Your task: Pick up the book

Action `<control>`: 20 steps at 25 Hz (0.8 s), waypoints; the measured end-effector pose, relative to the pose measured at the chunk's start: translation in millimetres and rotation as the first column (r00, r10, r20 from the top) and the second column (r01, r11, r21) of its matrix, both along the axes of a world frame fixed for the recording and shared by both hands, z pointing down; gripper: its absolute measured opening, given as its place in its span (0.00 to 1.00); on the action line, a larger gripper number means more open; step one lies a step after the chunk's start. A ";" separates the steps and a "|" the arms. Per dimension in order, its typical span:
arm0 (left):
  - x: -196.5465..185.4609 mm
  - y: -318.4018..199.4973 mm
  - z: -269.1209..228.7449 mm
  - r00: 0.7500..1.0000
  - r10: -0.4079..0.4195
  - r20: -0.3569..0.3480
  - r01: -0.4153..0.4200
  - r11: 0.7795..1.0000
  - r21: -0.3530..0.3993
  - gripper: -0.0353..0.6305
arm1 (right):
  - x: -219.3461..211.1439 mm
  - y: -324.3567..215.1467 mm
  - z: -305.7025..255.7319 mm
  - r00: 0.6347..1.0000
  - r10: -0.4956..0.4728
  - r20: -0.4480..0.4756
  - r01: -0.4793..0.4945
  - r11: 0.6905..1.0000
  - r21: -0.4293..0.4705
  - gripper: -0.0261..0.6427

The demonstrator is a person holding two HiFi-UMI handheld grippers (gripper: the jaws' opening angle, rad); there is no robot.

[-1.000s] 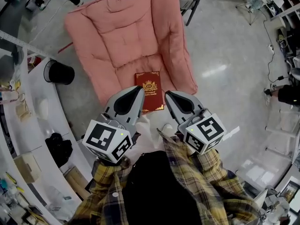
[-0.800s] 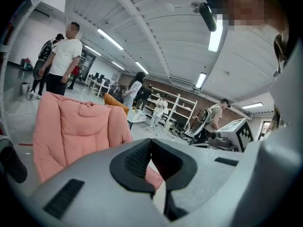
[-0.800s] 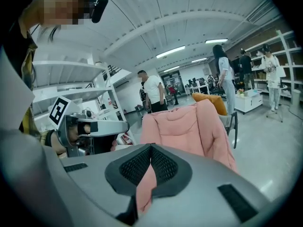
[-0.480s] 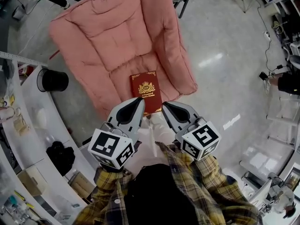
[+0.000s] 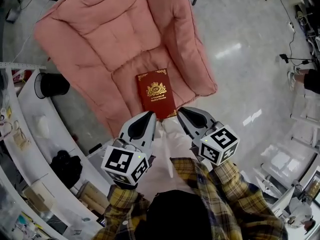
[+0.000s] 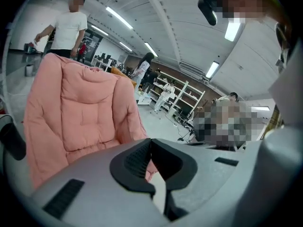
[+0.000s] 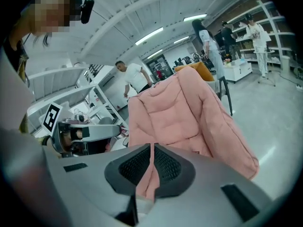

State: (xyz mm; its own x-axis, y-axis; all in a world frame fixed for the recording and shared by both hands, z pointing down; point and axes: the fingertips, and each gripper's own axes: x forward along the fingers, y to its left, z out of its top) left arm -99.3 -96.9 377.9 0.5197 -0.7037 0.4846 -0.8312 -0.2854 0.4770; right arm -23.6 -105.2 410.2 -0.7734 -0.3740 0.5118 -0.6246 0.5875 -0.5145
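Two grippers are in view, each with its jaws closed tip to tip and holding nothing. The left gripper [image 5: 150, 115] and the right gripper [image 5: 181, 112] sit side by side, apart. In the head view both tips lie at the near edge of the book [image 5: 156, 93]. The red book lies flat, cover up, on the seat of the pink padded chair [image 5: 100, 29].

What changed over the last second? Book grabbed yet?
Both the left gripper and right gripper dropped toward the pink chair. Their tips now show just short of the book instead of overlapping it. Nothing taken or released. Jaws stay shut, and the book lies untouched on the chair.
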 end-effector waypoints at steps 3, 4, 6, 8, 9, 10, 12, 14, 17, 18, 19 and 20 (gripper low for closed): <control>7.0 -1.3 28.7 1.000 0.008 0.003 -0.008 0.999 -0.040 0.06 | 7.4 -2.3 32.8 1.000 0.021 -0.006 -0.022 0.998 -0.054 0.07; 9.5 -2.7 38.1 1.000 0.011 -0.002 -0.011 0.999 -0.051 0.06 | 9.4 -3.1 43.8 1.000 0.029 -0.009 -0.029 0.997 -0.071 0.07; 13.7 -5.5 56.5 1.000 0.015 -0.013 -0.016 0.997 -0.072 0.06 | 12.9 -4.4 65.8 0.999 0.042 -0.015 -0.044 0.994 -0.101 0.07; 17.1 -6.7 73.1 1.000 0.016 -0.026 -0.018 0.995 -0.095 0.06 | 16.4 -4.2 87.1 0.998 0.053 -0.026 -0.055 0.990 -0.128 0.07; 19.0 -7.2 80.4 0.999 0.016 -0.033 -0.020 0.994 -0.106 0.06 | 18.9 -3.7 97.2 0.998 0.057 -0.032 -0.061 0.988 -0.143 0.07; 20.9 -7.9 87.3 0.999 0.018 -0.039 -0.022 0.993 -0.115 0.06 | 21.6 -3.4 106.6 0.997 0.061 -0.038 -0.066 0.985 -0.160 0.08; 22.9 -9.9 101.1 0.999 0.017 -0.046 -0.022 0.991 -0.132 0.06 | 25.5 -3.2 123.4 0.997 0.062 -0.044 -0.069 0.979 -0.194 0.12; 21.5 -11.9 115.7 0.999 0.009 -0.049 -0.016 0.988 -0.151 0.06 | 25.8 -2.0 138.4 0.998 0.054 -0.040 -0.062 0.971 -0.231 0.17; 19.2 -15.5 138.6 0.999 0.003 -0.051 -0.012 0.984 -0.175 0.06 | 26.7 0.6 163.4 0.998 0.050 -0.040 -0.059 0.957 -0.284 0.23; 19.5 -16.8 146.3 0.999 0.006 -0.051 -0.015 0.983 -0.181 0.06 | 28.3 1.0 172.4 0.998 0.051 -0.046 -0.063 0.954 -0.294 0.25; 19.8 -17.9 153.7 0.999 0.011 -0.050 -0.020 0.982 -0.187 0.06 | 29.9 1.8 181.5 0.997 0.051 -0.054 -0.065 0.951 -0.302 0.27; 19.9 -18.7 160.5 0.999 0.017 -0.047 -0.026 0.981 -0.193 0.06 | 31.4 3.4 190.2 0.997 0.050 -0.060 -0.066 0.948 -0.312 0.29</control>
